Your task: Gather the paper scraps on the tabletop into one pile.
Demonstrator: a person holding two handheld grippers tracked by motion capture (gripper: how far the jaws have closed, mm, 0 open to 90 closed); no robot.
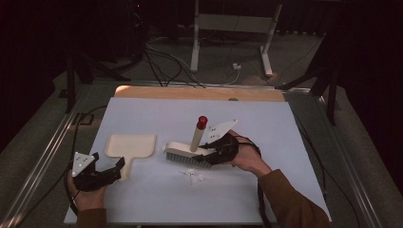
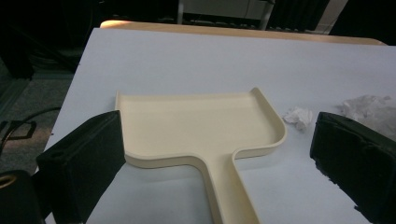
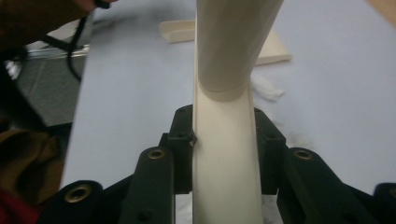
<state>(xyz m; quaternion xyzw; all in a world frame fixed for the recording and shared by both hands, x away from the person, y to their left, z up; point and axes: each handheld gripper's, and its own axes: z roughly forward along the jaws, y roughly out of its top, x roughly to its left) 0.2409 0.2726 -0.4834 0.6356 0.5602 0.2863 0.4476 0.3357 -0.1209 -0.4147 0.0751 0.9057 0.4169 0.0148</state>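
now brush [image 1: 187,153] flat, handle up, right jaws clamped; left jaws wide around dustpan [image 2: 196,128]

No legible txt, labels or nos.

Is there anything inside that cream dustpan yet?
No. In the left gripper view the dustpan tray is bare, with the paper scraps lying on the table beside it. Its handle end runs out of frame near the fingers, so that part stays unseen.
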